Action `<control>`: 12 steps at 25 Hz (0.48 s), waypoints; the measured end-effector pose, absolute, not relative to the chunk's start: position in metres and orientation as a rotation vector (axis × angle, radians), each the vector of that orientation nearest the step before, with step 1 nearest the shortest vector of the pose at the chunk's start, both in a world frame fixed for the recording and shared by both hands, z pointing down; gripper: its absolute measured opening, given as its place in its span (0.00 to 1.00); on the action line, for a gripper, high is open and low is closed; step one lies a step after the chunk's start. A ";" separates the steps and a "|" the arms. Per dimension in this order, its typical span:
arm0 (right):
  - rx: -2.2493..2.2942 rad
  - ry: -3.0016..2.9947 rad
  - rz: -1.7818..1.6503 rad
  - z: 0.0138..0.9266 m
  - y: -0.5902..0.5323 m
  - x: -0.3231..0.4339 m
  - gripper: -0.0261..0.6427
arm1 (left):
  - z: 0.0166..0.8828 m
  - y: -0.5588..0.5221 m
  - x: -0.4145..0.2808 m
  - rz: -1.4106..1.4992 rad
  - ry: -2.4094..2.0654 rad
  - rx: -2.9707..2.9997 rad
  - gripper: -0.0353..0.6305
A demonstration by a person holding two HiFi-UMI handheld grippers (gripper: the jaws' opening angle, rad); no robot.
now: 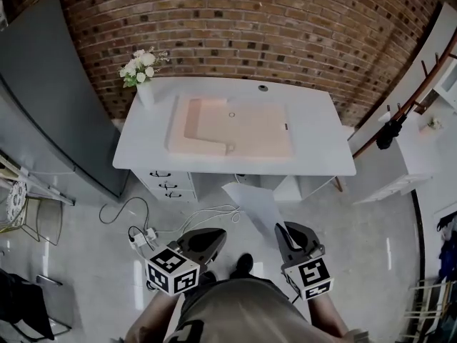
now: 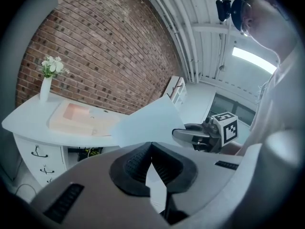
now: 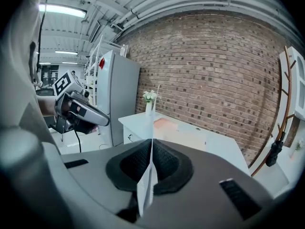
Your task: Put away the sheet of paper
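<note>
I hold the white sheet of paper (image 1: 255, 207) in the air in front of the white desk (image 1: 314, 131), between the two grippers. The left gripper (image 1: 211, 239) is shut on one edge of it; in the left gripper view the sheet (image 2: 151, 122) rises out of the closed jaws (image 2: 151, 149). The right gripper (image 1: 291, 236) is shut on the opposite edge. In the right gripper view the sheet (image 3: 147, 187) shows edge-on between the pads (image 3: 151, 149). A flat pale pink folder (image 1: 246, 131) lies on the desk top.
A vase of white flowers (image 1: 143, 77) stands on the desk's back left corner. Desk drawers (image 1: 168, 182) are at the left. A grey cabinet (image 1: 50, 98) stands left, a coat rack (image 1: 410, 102) and a white shelf unit right. Cables and a power strip (image 1: 145, 236) lie on the floor.
</note>
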State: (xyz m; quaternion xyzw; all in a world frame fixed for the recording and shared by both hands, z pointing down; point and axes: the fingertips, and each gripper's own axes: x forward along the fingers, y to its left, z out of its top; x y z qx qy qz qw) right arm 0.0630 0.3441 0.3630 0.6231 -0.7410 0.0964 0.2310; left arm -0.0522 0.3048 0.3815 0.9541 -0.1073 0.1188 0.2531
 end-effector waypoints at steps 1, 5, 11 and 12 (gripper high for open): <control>1.703 -2.042 0.266 0.362 0.340 0.070 0.08 | 0.380 0.301 -0.046 0.323 -0.303 2.596 0.08; 1.700 -2.098 0.241 0.359 0.325 0.097 0.08 | 0.377 0.291 -0.019 0.325 -0.340 2.597 0.08; 1.685 -2.124 0.270 0.366 0.320 0.145 0.08 | 0.381 0.287 0.028 0.363 -0.367 2.596 0.08; 1.689 -2.135 0.271 0.366 0.318 0.152 0.08 | 0.381 0.287 0.036 0.368 -0.372 2.596 0.08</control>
